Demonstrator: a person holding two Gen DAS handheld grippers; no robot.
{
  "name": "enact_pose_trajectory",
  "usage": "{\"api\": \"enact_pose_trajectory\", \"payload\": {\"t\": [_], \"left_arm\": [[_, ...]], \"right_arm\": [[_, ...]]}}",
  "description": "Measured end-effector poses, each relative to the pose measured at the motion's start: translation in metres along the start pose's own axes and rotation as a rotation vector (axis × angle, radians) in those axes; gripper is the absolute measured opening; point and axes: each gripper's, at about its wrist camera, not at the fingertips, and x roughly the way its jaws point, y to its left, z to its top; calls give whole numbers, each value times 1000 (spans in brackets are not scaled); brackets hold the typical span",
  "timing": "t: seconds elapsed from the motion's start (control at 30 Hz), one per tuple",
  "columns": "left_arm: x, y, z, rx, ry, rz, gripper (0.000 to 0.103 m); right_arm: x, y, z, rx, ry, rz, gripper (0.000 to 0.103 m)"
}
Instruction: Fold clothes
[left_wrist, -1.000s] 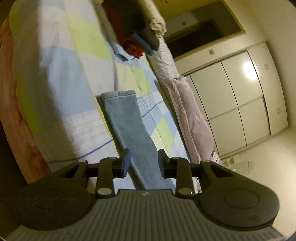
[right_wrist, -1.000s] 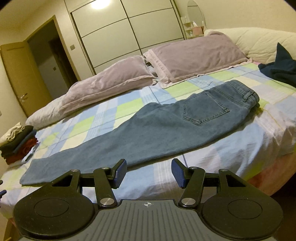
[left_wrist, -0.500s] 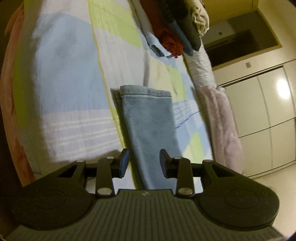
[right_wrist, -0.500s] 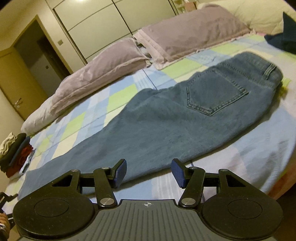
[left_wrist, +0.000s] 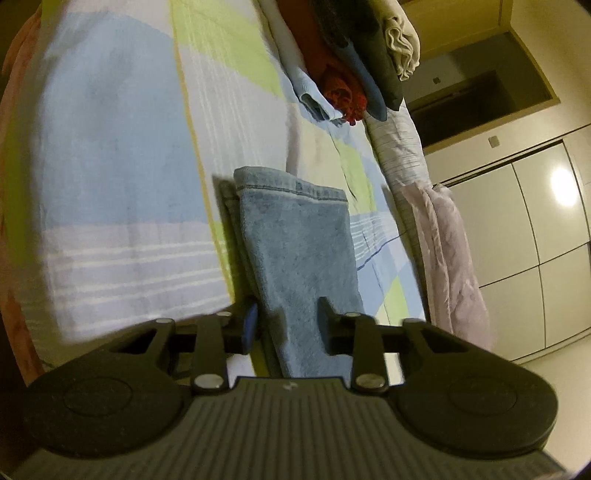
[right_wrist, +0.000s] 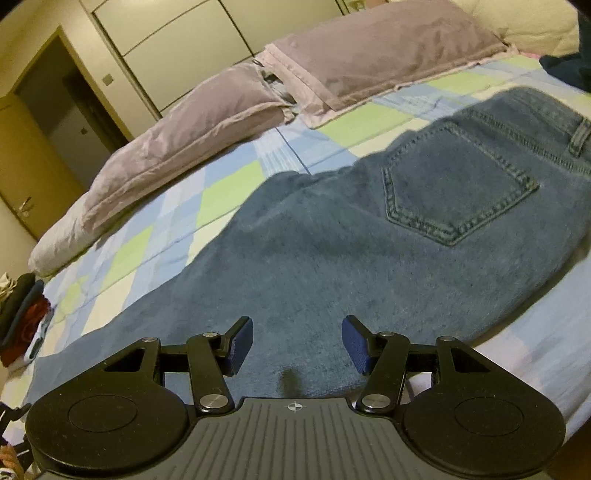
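Bed: checked blue, green and white sheet (right_wrist: 229, 184), two mauve pillows (right_wrist: 192, 129) at its head.
Room: pale wardrobe doors (left_wrist: 535, 240), dark open doorway (right_wrist: 74, 114).
Jeans (right_wrist: 332, 251): flat across the bed, back pocket up.
Folded clothes (left_wrist: 351, 74): stacked past the hem.
Left hand-held gripper (left_wrist: 286, 325): jaws just narrowed around the jeans leg, contact unclear.
Right hand-held gripper (right_wrist: 297, 345): spread above the denim.

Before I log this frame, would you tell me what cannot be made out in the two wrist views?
- Left wrist view: whether the left gripper pinches the jeans leg; its body hides the cloth below the pads.
- Right wrist view: the jeans waistband, cut off by the right edge.
- Right wrist view: the folded stack, small and clipped at the left edge.
- Both views: motion blur softens the bedsheet.
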Motion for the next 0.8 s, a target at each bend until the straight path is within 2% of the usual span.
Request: {"api": "enact_pose_trajectory", "payload": {"t": [0.07,0.13,0.2,0.23,0.3,0.4,0.5,0.57,0.63,0.67,0.7,0.77,0.8], "left_arm": [[2,1,2,20,5,28,6],[2,-1,1,36,1,30,5],[-2,-17,-2,142,-18,61,5],[-5,-32,-6,242,-38,72,5],[-12,-65,-16,457,-77,41,4],[-25,-117,-41,768,-100,-79,4],[-37,-166,-86,1080,-87,-231,5],[-37,-183,-124,1220,-16,-310,7],[-29,-190,-169,1324,104,-384,8],[-22,-188,-191,1362,170,-404,16],[-12,-183,-213,1396,243,-406,24],[5,-172,-251,1448,366,-378,24],[7,-168,-260,1458,393,-356,24]], "right_arm": [[3,-2,-1,14,3,-9,57],[4,-5,-2,23,7,-20,57],[4,-8,-2,27,6,-28,57],[4,-9,-2,28,3,-33,57],[1,-12,0,29,-2,-45,57],[-4,-18,2,27,-14,-65,57],[-10,-25,4,36,-26,-77,57],[-13,-29,6,47,-36,-79,57],[-15,-32,7,55,-43,-79,57],[-16,-33,7,57,-45,-78,57],[-16,-33,6,61,-44,-76,57],[-16,-34,6,74,-40,-72,57],[-16,-34,6,82,-39,-68,57]]}}
